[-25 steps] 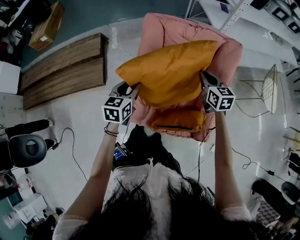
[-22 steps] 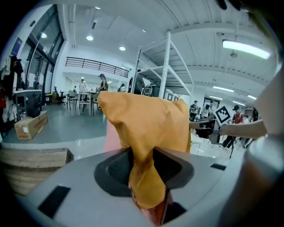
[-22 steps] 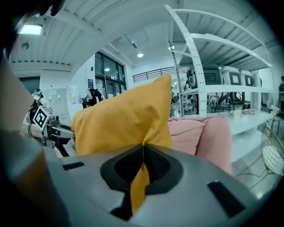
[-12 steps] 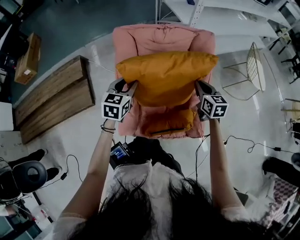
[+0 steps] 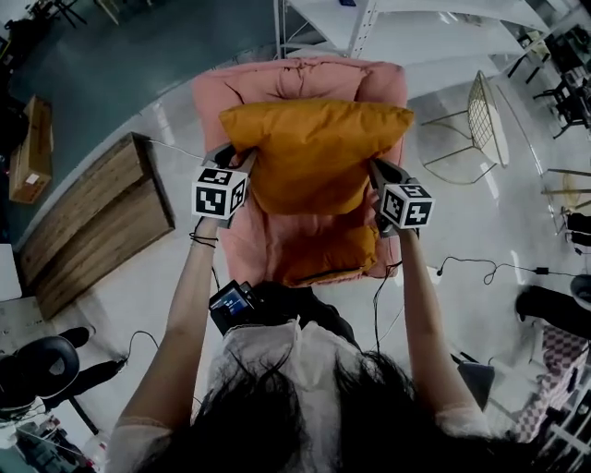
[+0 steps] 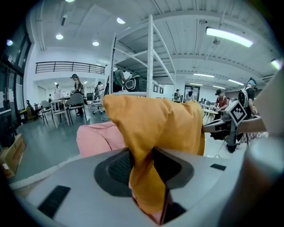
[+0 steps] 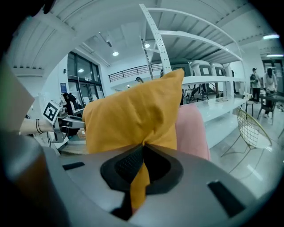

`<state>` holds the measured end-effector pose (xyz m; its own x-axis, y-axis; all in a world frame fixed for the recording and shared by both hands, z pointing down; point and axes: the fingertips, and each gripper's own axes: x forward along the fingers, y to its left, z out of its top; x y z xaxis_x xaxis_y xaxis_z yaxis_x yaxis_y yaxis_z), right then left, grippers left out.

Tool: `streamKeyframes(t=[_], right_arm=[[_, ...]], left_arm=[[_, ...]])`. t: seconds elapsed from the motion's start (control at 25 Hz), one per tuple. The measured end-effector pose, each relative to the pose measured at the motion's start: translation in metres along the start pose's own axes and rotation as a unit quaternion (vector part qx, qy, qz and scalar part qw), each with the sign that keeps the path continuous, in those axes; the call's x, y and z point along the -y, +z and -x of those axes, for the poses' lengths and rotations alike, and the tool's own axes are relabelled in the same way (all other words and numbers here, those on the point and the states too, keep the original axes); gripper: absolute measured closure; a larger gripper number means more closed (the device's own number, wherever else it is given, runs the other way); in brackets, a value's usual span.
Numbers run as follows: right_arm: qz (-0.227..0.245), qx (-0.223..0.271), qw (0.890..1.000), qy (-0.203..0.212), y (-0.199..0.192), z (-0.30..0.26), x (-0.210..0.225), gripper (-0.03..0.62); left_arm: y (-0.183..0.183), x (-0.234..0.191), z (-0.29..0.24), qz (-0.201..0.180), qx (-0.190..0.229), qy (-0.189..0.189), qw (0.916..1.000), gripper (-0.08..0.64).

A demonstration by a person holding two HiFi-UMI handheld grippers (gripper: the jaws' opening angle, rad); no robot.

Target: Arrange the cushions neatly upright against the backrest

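Observation:
An orange cushion (image 5: pixel 314 152) hangs in the air in front of the pink armchair's backrest (image 5: pixel 300 78), held by both of its side edges. My left gripper (image 5: pixel 247 164) is shut on the cushion's left edge; in the left gripper view the orange fabric (image 6: pixel 148 133) is bunched between the jaws. My right gripper (image 5: pixel 374 171) is shut on the right edge, with a fold of the cushion (image 7: pixel 137 124) pinched between its pads. A second orange cushion (image 5: pixel 323 254) lies flat on the seat below, partly hidden by the held one.
A wooden pallet (image 5: pixel 92 222) lies on the floor left of the chair. A wire chair (image 5: pixel 485 120) stands to the right, white shelving (image 5: pixel 388 28) behind the armchair. Cables (image 5: pixel 480 268) run across the floor at right. People stand in the far background.
The held cushion has come square in front of the pink backrest, and both grippers have swung with it. The grip on both edges is unchanged.

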<state>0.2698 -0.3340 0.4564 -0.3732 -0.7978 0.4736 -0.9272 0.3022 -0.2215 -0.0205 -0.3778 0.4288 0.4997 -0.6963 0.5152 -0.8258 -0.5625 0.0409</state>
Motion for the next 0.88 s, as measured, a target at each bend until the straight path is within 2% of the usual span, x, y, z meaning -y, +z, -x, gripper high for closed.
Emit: streamKeyframes(t=[0.24, 0.52, 0.68, 0.88], right_arm=[[0.009, -0.031, 0.999, -0.027, 0.004, -0.036, 0.016, 0.561], [0.026, -0.080, 0.996, -0.033, -0.006, -0.097, 0.018, 0.561], [0.005, -0.094, 0.994, -0.054, -0.007, -0.125, 0.036, 0.561], [0.008, -0.124, 0.990, -0.072, -0.011, -0.152, 0.050, 0.560]], left_arm=[[0.007, -0.022, -0.042, 0.011, -0.005, -0.014, 0.9998, 0.407], [-0.029, -0.066, -0.081, 0.065, -0.031, -0.004, 0.9974, 0.407], [-0.029, -0.075, -0.105, 0.064, -0.035, -0.011, 0.9973, 0.405], [-0.033, -0.090, -0.134, 0.092, -0.041, -0.002, 0.9949, 0.405]])
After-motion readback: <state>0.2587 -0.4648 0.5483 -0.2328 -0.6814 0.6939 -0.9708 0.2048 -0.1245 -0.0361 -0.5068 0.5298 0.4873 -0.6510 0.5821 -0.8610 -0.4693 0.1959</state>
